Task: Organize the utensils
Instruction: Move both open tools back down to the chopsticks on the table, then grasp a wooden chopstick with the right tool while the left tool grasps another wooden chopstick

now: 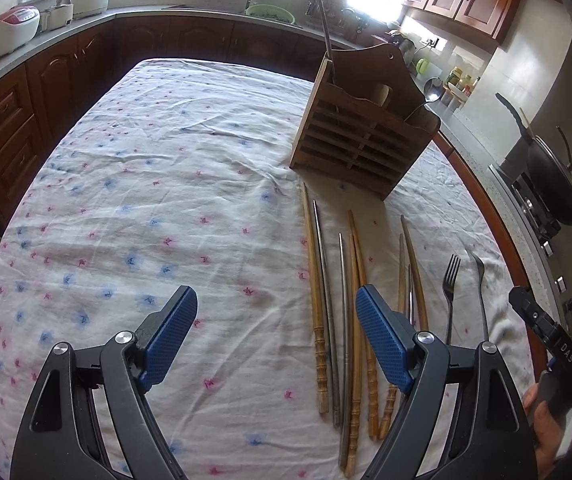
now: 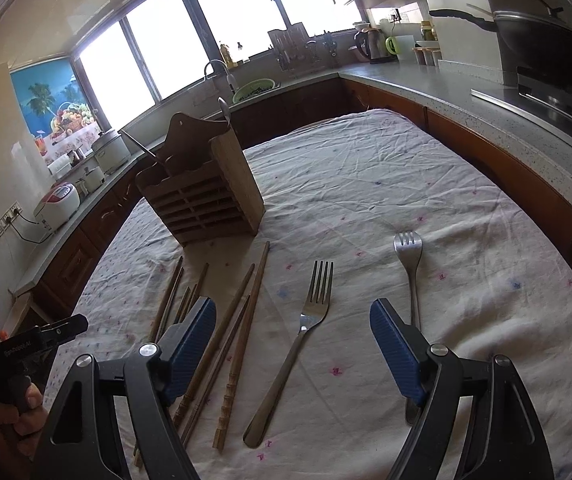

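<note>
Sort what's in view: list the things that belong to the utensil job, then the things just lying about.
For the job:
wooden holder
chopsticks
fork
spork

Just lying about:
rice cooker
wok
kettle
green colander

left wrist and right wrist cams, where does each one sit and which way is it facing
Left wrist: rides the left gripper, facing along the table at chopsticks and wooden holder; the right gripper and hand show at its right edge.
Right wrist: rides the right gripper, above the fork and spork; the left gripper and hand show at its left edge.
Shared: holder, chopsticks, fork, spork, floral tablecloth.
</note>
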Tool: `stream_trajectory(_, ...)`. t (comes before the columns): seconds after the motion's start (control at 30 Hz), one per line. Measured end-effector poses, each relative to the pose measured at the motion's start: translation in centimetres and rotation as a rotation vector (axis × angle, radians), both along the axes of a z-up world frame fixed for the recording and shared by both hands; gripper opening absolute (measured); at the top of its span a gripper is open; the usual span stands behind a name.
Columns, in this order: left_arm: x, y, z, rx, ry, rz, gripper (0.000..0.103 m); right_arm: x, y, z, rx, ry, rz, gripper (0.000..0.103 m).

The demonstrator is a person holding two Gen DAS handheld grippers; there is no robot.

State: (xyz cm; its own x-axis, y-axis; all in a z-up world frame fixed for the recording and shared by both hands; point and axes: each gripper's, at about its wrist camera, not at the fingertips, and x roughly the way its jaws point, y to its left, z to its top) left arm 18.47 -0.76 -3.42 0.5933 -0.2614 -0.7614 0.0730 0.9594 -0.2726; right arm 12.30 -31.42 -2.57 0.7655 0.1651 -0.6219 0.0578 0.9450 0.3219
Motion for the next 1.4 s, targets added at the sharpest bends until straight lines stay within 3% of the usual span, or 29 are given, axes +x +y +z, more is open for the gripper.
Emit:
stream_trajectory(0.27, 2.6, -0.8, -0.8, 0.020, 0.038, -0.022, 0.082, 2.5, 0.8, -0.6, -0.023, 0.030, 0.020, 0.079)
stream_trajectory(0.43, 5.6, -1.5, -1.0, 0.013, 0.067, -0.047, 0.063, 4.9, 1.4, -0.8, -0.016, 0.055, 0.048, 0.064)
stream_trajectory(0.57, 8.0, -2.6, -1.4, 0.024, 0.079, -0.063, 0.059, 7.1, 2.0, -1.4, -0.008, 0.088, 0.071, 0.050)
stream_trajectory(0.97, 15.2, -5.0, -4.0, 0.063, 0.166, -0.110, 0.047, 13.5, 3.9, -4.0, -0.030, 0.208, 0.126, 0.034)
stream_trajectory(1.13, 17.2, -6.0, -5.1, 0.063, 0.202, -0.140, 0.029, 15.6, 4.3, -5.0, -0.047, 0.237, 0.127, 0.026)
stream_trajectory(1.3, 17.4, -7.5, -5.3, 0.127, 0.185, -0.169, 0.029, 17.0, 5.7, -5.7, -0.149, 0.263, 0.149, 0.023)
stream_trajectory(1.37, 17.3, -8.2, -5.4, 0.169, 0.163, -0.178, 0.026, 17.2, 5.9, -5.7, -0.175, 0.267, 0.140, 0.011)
stream_trajectory(1.4, 17.1, -8.7, -5.4, 0.207, 0.145, -0.183, 0.019, 17.3, 5.9, -5.8, -0.194, 0.266, 0.132, 0.008)
